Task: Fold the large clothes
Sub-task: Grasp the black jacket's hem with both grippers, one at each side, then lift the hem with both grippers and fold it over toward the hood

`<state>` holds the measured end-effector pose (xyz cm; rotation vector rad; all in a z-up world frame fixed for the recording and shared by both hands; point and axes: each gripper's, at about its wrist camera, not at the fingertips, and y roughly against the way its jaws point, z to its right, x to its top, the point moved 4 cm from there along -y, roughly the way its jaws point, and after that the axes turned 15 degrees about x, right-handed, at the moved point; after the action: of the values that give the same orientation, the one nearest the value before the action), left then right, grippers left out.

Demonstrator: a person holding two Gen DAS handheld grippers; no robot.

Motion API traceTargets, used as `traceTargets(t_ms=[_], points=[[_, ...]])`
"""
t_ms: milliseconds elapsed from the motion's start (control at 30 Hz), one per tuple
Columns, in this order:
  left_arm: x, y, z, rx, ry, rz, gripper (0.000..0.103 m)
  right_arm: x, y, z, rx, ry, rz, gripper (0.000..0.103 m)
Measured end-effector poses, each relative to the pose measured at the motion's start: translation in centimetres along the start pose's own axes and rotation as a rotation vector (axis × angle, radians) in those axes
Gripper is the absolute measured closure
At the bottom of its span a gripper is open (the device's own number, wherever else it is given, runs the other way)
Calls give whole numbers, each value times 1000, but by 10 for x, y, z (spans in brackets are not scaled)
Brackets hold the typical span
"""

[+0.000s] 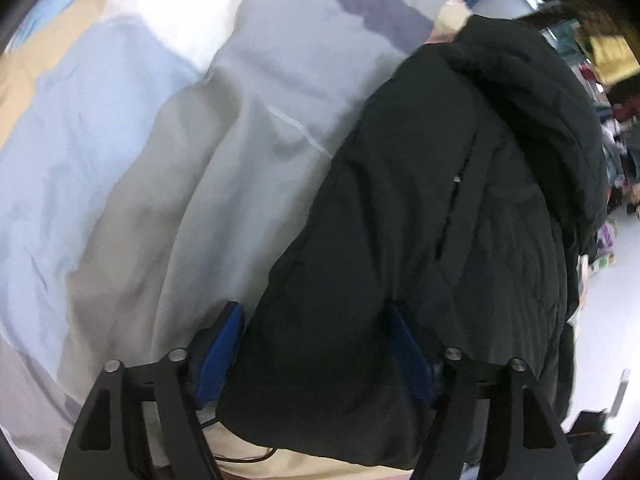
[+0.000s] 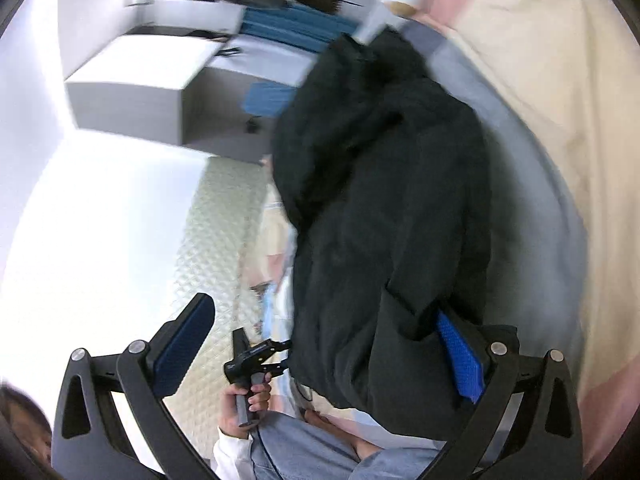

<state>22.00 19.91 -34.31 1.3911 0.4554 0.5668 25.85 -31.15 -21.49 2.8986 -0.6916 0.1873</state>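
- A dark padded coat [image 1: 420, 220] lies on a pale striped bedsheet [image 1: 140, 140].
- Left gripper [image 1: 316, 344]: jaws wide, straddling the coat's near edge.
- Right gripper [image 2: 324, 344]: jaws fully wide, holding nothing.

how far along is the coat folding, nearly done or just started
Partly done, by the look of it. The dark coat lies on the bed's pale bedding as a long narrow bundle, so its sides seem already folded in. In hand: the left gripper hangs open over the near end, and the right gripper is open too, one pad against the fabric, nothing pinched. Left: probably folding it across its length.
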Motion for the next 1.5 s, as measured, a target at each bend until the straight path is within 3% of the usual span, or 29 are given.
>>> traceTargets(t_ms=[200, 333, 433, 533, 667, 767, 833, 900, 967, 1100, 1167, 1200, 1333, 1400, 1500], points=[[1, -1, -8, -49, 66, -23, 24, -1, 20, 34, -176, -147, 23, 0], [2, -2, -3, -45, 57, -22, 20, -3, 16, 60, -418, -199, -10, 0], [9, -11, 5, -103, 42, -53, 19, -5, 21, 83, -638, -252, -38, 0], [6, -10, 15, -141, 11, -55, 18, -3, 14, 90, -683, -248, -77, 0], [2, 8, 37, -220, -78, -8, 18, -6, -4, 86, -595, -234, -149, 0], [-7, 34, 58, -280, -189, 83, 18, -5, -12, 70, -449, -197, -148, 0], [-14, 54, 67, -362, -236, 135, 18, -1, -14, 57, -346, -135, -139, 0], [-13, 61, 69, -416, -235, 154, 18, 2, -15, 38, -252, -65, -126, 0], [-7, 53, 64, -402, -189, 125, 18, 2, -15, 28, -191, -33, -123, 1], [4, 7, 40, -289, -50, -21, 18, -4, -14, 33, -256, -46, -140, 1], [6, -10, 31, -289, 2, -72, 19, -8, -16, 50, -381, -86, -171, 1], [8, -14, 31, -296, 13, -91, 19, -11, -17, 64, -490, -116, -198, 4], [4, 0, 48, -334, -76, -50, 30, -7, -24, 79, -607, -133, -219, 19], [-5, 13, 62, -379, -149, -14, 32, -5, -26, 71, -575, -97, -209, 40], [-16, 41, 82, -480, -254, 54, 32, -6, -33, 41, -433, 21, -203, 49]])
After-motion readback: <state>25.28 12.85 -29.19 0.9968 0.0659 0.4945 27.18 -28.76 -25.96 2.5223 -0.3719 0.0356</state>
